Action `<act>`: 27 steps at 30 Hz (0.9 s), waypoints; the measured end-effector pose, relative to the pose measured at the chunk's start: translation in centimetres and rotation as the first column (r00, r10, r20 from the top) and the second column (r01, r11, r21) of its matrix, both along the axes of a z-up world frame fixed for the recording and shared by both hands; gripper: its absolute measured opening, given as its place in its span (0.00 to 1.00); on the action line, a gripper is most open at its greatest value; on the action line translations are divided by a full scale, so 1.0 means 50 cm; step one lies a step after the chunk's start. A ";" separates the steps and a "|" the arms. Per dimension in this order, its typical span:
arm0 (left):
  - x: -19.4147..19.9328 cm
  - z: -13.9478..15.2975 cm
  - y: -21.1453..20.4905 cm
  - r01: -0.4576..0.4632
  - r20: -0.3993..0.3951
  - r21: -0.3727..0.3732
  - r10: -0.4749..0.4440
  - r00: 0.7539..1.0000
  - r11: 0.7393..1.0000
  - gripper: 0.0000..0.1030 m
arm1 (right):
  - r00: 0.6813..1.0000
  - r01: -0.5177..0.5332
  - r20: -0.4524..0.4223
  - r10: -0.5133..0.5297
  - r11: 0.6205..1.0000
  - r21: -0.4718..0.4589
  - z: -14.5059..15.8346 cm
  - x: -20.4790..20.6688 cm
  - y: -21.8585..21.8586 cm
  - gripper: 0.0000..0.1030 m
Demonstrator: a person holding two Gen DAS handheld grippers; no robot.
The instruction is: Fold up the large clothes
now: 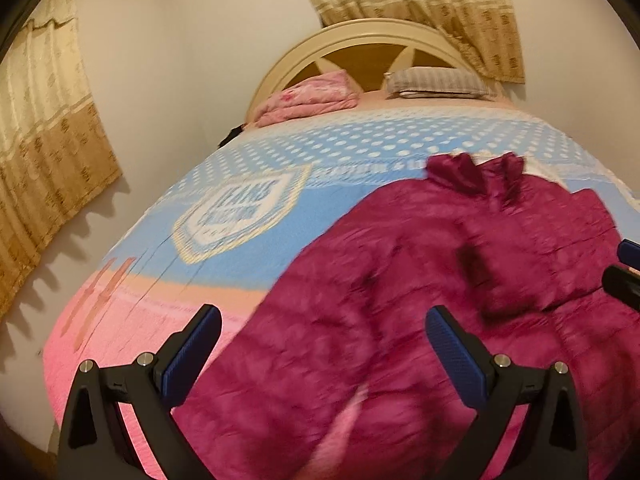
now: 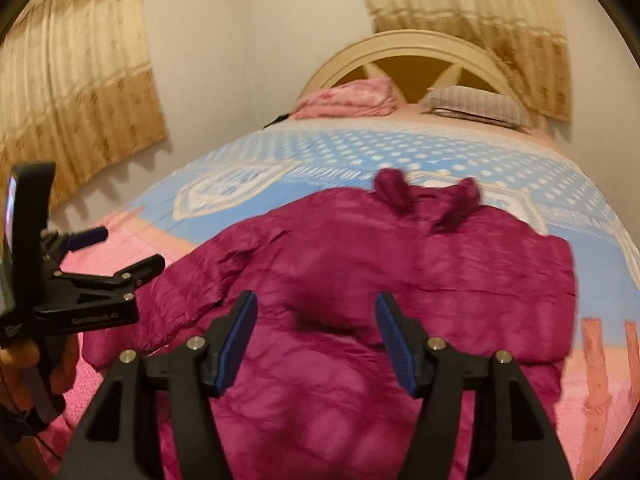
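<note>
A magenta padded jacket (image 1: 400,280) (image 2: 360,248) lies spread on the bed, its collar (image 2: 424,192) pointing toward the headboard. One side looks folded over the body, with a sleeve trailing toward the left in the right wrist view. My left gripper (image 1: 322,320) hovers open over the jacket's near left part, with nothing between its blue pads. From the right wrist view that left gripper (image 2: 130,248) shows at the left edge, held by a hand. My right gripper (image 2: 317,300) stands open above the jacket's near middle, pads apart and off the cloth.
The bed cover (image 1: 248,200) is blue with white dots and pink near the front. A folded pink blanket (image 1: 308,98) and a striped pillow (image 1: 436,82) lie by the cream headboard (image 1: 360,36). Curtains (image 1: 48,152) hang on the left wall and behind the bed.
</note>
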State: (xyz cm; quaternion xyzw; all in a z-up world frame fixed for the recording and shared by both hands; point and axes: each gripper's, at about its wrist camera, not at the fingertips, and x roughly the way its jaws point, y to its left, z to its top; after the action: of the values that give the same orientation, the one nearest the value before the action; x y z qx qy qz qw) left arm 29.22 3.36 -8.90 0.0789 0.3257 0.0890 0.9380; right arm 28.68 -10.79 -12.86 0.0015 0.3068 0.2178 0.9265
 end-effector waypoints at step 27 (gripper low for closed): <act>0.252 -0.203 -0.072 -0.138 -0.127 0.085 0.148 0.981 0.987 0.99 | 0.921 0.308 -0.205 -0.331 0.942 -0.137 -0.172 0.259 -0.244 0.50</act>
State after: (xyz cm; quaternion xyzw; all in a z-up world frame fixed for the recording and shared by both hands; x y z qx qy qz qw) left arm 41.83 -0.23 -19.06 0.0966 0.3887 0.1631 0.9017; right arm 41.61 -22.97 -21.49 0.0286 0.4160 0.0461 0.9077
